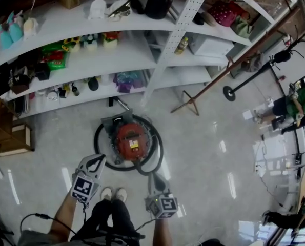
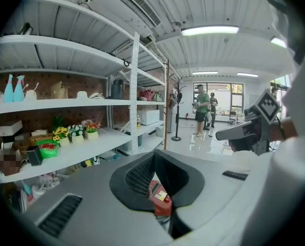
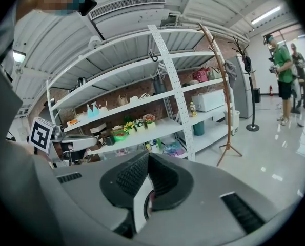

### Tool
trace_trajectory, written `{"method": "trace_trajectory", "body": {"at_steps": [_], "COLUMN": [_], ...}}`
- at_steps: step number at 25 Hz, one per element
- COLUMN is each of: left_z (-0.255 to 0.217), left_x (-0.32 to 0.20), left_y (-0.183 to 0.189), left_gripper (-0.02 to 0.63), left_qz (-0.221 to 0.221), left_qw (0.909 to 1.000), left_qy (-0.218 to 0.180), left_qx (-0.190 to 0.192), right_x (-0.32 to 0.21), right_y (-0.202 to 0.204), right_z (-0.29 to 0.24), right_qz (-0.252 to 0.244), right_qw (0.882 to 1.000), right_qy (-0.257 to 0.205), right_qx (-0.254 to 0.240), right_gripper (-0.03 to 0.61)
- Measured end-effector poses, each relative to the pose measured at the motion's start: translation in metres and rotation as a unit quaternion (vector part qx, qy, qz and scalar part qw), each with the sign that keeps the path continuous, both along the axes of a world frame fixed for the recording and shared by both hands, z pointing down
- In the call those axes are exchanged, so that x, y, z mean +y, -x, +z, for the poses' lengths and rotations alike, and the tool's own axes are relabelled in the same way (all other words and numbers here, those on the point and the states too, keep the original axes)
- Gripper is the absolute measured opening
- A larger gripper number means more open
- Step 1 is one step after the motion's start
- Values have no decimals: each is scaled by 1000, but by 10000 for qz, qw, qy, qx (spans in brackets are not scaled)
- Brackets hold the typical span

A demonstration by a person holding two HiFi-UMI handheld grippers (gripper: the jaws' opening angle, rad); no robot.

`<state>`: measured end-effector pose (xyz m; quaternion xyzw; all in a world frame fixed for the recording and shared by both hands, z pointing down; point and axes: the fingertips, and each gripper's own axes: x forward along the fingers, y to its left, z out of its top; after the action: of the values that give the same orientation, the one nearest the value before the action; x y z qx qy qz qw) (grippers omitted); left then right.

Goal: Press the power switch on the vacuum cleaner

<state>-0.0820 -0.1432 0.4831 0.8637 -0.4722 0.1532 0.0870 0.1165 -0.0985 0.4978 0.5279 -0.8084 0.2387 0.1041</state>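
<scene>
From the head view, the power switch cannot be picked out on the vacuum cleaner (image 1: 130, 140); only a small yellow label (image 1: 134, 144) reads on its red top. My left tool's own view hides most of the machine behind its body, and just a sliver of red casing (image 2: 160, 198) with that label shows through the gap below the pads. My right tool's view shows even less, a pale strip of floor and a dark curve there, too small to name. My arms and legs are cut off at the bottom edge of the head view.

The vacuum cleaner sits on the glossy floor (image 1: 208, 152) just in front of my shoes (image 1: 114, 193) and near the foot of the white shelves (image 1: 157, 60). Its grey end faces the shelves and its red dome lies nearer me, so its long axis runs roughly from shelf to shoes. A black hose (image 1: 102, 152) loops around it.

I hold the left tool (image 1: 97, 160) above the hose's left side and the right tool (image 1: 155, 178) above its lower right. Both are apart from the machine. Each is clenched tip to tip on nothing.
</scene>
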Motion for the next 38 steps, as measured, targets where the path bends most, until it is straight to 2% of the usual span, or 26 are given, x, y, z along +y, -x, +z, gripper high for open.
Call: {"method": "trace_trajectory", "body": {"at_steps": [6, 29, 38], "left_z": [31, 127, 168], "left_x": [-8, -22, -29], "left_y": [-5, -12, -20], "left_gripper": [6, 7, 6], "left_qz": [167, 219, 256], "left_qw": [9994, 9981, 9972], "left_qy": [38, 347, 526], "left_qx": [-300, -460, -462], "right_x": [-14, -33, -51], "right_y": [-2, 1, 4], "right_z": [33, 144, 181], "right_qz": [-50, -288, -279], "right_qw": [9999, 9981, 9980], "right_qy": [101, 522, 462], "right_qx": [-92, -133, -333], "right_gripper": [9, 9, 9]}}
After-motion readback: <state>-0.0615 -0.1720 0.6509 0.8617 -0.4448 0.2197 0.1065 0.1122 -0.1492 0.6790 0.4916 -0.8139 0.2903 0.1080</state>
